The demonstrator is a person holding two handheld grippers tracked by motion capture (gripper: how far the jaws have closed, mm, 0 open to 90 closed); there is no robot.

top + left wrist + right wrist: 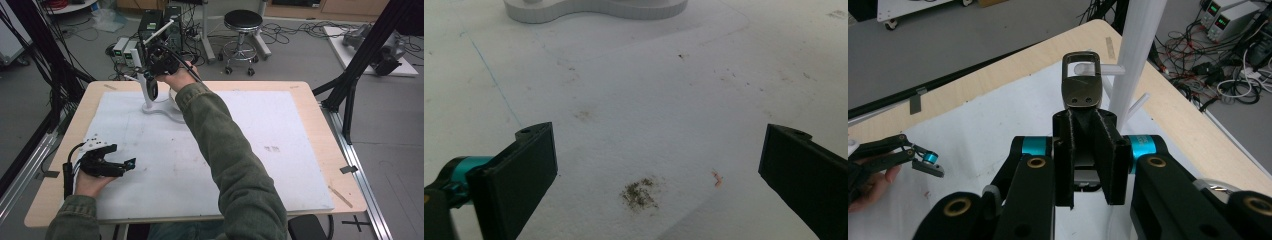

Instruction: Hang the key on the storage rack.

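Metal handle [1081, 85] clamped in right gripper [1089, 150] (on peg [1098, 69]).

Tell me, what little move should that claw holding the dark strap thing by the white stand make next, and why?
Probably a small push forward, then opening. The right claw is shut on a dark strap whose metal loop already sits around a white peg of the white stand. Seating the loop farther onto the peg before letting go should keep it from slipping off. The left claw rests open, apart from the stand.

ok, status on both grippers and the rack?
Right gripper shut on dark strap, its metal loop on white rack peg. Left gripper open, idle over mat. Nothing in the way.
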